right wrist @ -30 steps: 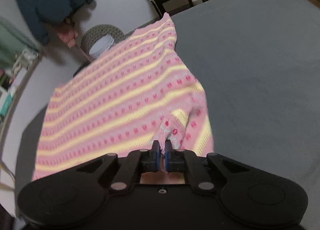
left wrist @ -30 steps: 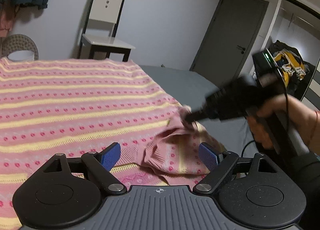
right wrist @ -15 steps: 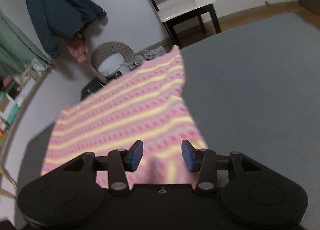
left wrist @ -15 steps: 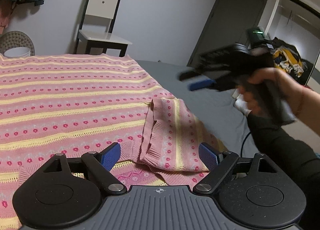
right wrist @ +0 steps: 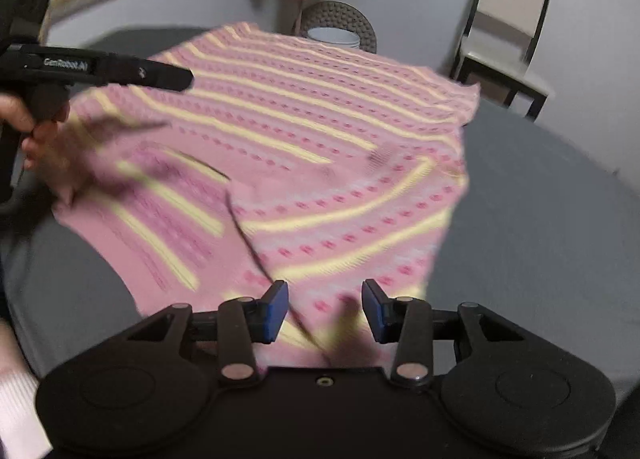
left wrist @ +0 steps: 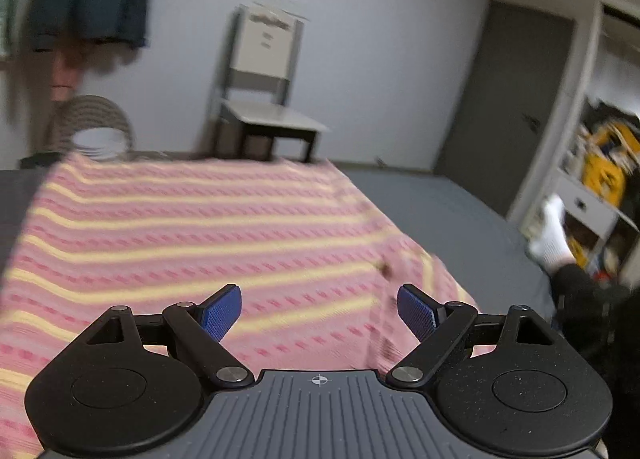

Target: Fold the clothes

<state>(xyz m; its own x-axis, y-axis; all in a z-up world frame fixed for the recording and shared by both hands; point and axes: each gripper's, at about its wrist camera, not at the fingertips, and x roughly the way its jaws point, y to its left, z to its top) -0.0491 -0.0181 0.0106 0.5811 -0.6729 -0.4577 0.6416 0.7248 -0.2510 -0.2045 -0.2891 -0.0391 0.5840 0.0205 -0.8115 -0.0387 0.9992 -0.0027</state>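
Pink striped sweater (right wrist: 304, 163) lies flat on the grey bed (right wrist: 540, 219), centre frame; left claw (left wrist: 318, 309) and right claw (right wrist: 324, 309) both released, empty; risk: the folded sleeve could slip open if regrasped off-edge.

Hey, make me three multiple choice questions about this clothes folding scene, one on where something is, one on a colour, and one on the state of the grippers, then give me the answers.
1. Where does the pink sweater lie?
A. On the chair
B. Spread on the grey bed
C. In the woven basket

2. What colour are the sweater's thin stripes?
A. Yellow
B. Green
C. Black

3. How do the two grippers stand?
A. Both shut on the sweater
B. Only the right one open
C. Both open and holding nothing

Answers:
1. B, the sweater is spread flat on the grey bed, while the chair and woven basket stand beyond it.
2. A, yellow lines run across the pink knit.
3. C, the left gripper and right gripper each show blue pads set apart with no cloth between them.
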